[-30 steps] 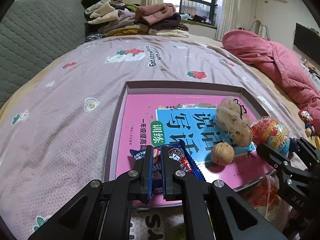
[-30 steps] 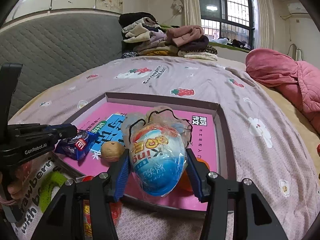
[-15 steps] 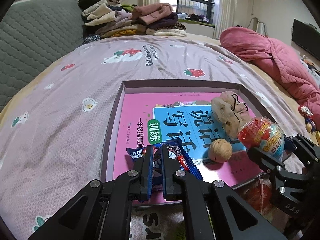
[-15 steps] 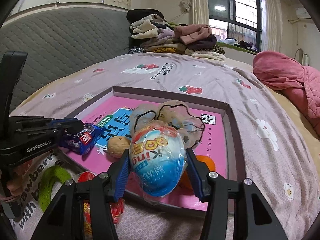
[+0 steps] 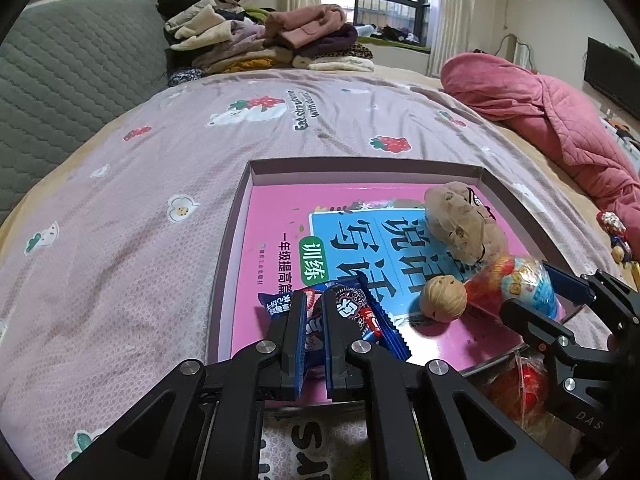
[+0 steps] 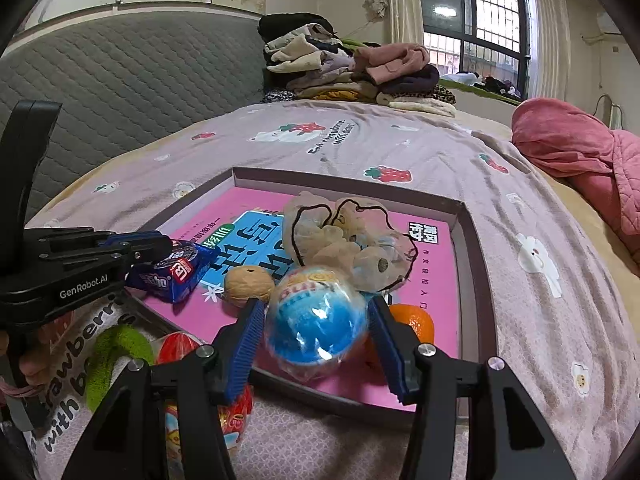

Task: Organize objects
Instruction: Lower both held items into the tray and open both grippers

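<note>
The right claw (image 6: pixel 316 344) pinches a wrapped toy egg (image 6: pixel 316 322), blue half toward the camera, its pads pressing the egg's sides through the clear film. The egg's long axis runs forward along the fingers, pointing into the shallow box (image 6: pixel 476 240) that lies on the bed. Judging by the near wall showing just under and behind the egg, it hangs over the box's near edge, already above the pink book (image 6: pixel 436 276) that lines the floor. Whether the egg touches the book I cannot tell.

What the coming set-down turns on is the crowd right ahead of this claw. A walnut (image 6: pixel 248 284) sits just off its left finger, a gauzy scrunchie (image 6: pixel 348 236) lies directly beyond the egg's tip, and an orange (image 6: pixel 416 320) shows just behind the right finger. The free patch is straight below, so I judge a short lowering safer than a push forward, which would shove the scrunchie.

The left claw (image 5: pixel 314 336) is pressed together on a blue biscuit packet (image 5: pixel 352 312), held over the box's near left corner. The packet's long axis slants up and away to the right of its fingers, toward the walnut (image 5: pixel 444 298). The right claw is the nearer one to that walnut; the left has open book ahead of it
</note>
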A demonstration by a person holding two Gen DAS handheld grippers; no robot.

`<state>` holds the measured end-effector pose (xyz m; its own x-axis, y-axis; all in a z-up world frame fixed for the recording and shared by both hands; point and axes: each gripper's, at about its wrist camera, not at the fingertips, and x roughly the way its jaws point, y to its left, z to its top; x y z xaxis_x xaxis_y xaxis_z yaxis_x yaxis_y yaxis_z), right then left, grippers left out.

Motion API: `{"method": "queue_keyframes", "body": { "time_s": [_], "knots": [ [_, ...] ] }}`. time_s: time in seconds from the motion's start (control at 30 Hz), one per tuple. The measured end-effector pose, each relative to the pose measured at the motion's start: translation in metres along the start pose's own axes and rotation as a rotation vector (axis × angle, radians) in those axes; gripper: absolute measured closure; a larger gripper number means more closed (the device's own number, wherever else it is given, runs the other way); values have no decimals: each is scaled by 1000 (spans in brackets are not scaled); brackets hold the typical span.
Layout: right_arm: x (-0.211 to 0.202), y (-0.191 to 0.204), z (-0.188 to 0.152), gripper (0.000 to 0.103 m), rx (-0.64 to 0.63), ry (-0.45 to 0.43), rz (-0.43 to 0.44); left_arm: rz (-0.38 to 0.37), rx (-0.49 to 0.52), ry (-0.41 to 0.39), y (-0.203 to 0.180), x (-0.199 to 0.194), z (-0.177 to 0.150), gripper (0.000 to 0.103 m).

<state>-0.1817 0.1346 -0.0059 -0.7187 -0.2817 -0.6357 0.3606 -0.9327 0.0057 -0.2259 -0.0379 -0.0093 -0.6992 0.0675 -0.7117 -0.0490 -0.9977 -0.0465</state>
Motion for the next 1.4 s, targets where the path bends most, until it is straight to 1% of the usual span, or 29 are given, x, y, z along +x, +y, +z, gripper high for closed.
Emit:
{"method": "queue_keyframes", "body": {
  "time_s": [0.33, 0.53, 0.67, 0.83, 0.97, 1.13, 1.17, 1.27, 1.3, 1.4],
  "knots": [
    [-3, -6, 0, 49, 15, -5, -20, -4, -1, -1, 1, -1, 0, 96],
    [-6, -13, 0, 49, 57, -11, -8, -6, -6, -6, 2, -5, 0, 92],
    [-8, -16, 0, 49, 75, -13, -9, -3, -11, -7, 3, -5, 1, 83],
    [-10, -22, 2, 49, 107, -16, 2, 1, -12, -16, 3, -8, 2, 80],
    [-12, -26, 3, 49, 130, -18, 0, 1, -14, -18, 4, -9, 2, 72],
    [-18, -30, 5, 48, 150, -33, -15, -3, -24, -27, 5, -12, 4, 70],
    [-20, -31, 6, 48, 155, -37, -12, -5, -25, -28, 5, -13, 4, 68],
    [-26, -33, 7, 47, 164, -50, -7, -5, -25, -37, 6, -17, 5, 54],
    [-27, -33, 8, 47, 166, -53, -8, -7, -26, -41, 6, -18, 5, 53],
    [-31, -33, 9, 47, 171, -65, -4, -10, -29, -48, 6, -21, 6, 52]
  ]
}}
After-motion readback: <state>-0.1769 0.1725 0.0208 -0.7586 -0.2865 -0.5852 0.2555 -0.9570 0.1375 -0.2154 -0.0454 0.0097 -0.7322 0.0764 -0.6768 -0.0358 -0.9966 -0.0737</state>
